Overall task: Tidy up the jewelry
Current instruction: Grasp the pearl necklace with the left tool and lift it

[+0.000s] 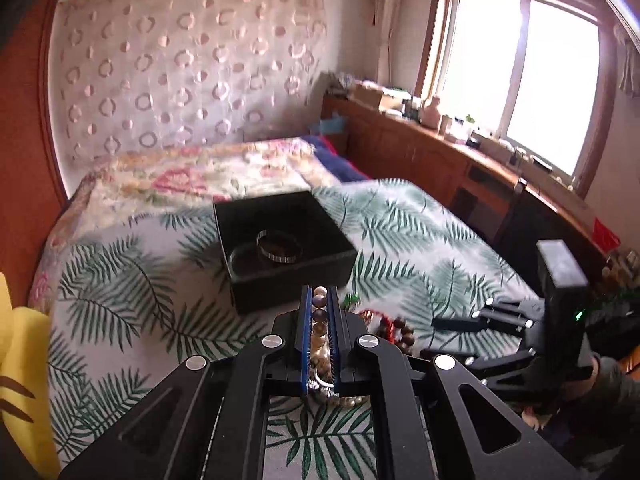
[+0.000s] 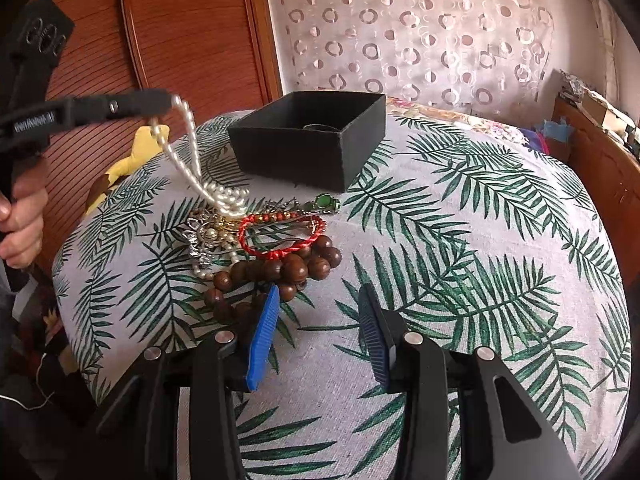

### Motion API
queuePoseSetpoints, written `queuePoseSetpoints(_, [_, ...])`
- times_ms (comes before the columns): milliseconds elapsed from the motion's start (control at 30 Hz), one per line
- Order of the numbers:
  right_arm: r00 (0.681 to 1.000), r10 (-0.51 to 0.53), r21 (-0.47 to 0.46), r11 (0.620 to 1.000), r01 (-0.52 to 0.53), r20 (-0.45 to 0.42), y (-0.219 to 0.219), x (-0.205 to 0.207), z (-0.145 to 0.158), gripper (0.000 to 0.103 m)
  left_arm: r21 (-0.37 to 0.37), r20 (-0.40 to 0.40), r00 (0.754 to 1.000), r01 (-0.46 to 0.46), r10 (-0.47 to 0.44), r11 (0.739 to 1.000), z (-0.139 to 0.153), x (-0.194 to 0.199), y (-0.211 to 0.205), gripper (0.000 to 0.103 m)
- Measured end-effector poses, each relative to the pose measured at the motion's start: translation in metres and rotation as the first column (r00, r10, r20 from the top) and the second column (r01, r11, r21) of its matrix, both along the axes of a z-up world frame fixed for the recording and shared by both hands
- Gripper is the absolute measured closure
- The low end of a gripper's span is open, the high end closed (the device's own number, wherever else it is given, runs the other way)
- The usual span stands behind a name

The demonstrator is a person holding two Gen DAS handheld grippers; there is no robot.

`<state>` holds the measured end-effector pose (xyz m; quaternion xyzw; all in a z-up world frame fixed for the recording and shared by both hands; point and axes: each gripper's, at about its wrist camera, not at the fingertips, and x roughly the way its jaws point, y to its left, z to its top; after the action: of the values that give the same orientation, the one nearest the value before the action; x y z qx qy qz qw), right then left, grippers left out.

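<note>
Both left gripper (image 1: 320,300) fingers pinch pearl necklace (image 2: 188,152); right gripper (image 2: 320,312) gapes.

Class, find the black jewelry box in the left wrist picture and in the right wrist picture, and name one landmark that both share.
Left wrist view: the black box sits at centre, on the leaf-print bedspread, beyond the left gripper.
Right wrist view: it sits at upper centre, behind the jewelry pile.
Shared landmark: the curtain with ring patterns behind the bed.
</note>
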<state>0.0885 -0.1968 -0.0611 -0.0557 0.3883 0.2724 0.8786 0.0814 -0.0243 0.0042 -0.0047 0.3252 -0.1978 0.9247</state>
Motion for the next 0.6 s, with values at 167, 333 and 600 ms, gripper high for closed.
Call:
queuePoseSetpoints(167, [1.0, 0.008, 0.013, 1.0, -0.008, -0.007, 0.003, 0.0, 0.001, 0.059, -0.026, 0.064, 0.998, -0.015, 0.017, 1.0, 0.025, -0.009, 0.004, 0.097])
queuePoseSetpoints(333, [1.0, 0.013, 0.01, 1.0, -0.013, -0.017, 0.007, 0.003, -0.001, 0.059, -0.034, 0.105, 0.994, -0.021, 0.024, 0.999, 0.042, -0.014, 0.008, 0.097])
queuePoseSetpoints(600, [1.0, 0.007, 0.039, 0.999, -0.006, -0.025, 0.014, 0.012, 0.002, 0.059, -0.042, 0.138, 0.99, -0.03, 0.035, 0.999, 0.053, -0.023, 0.012, 0.097])
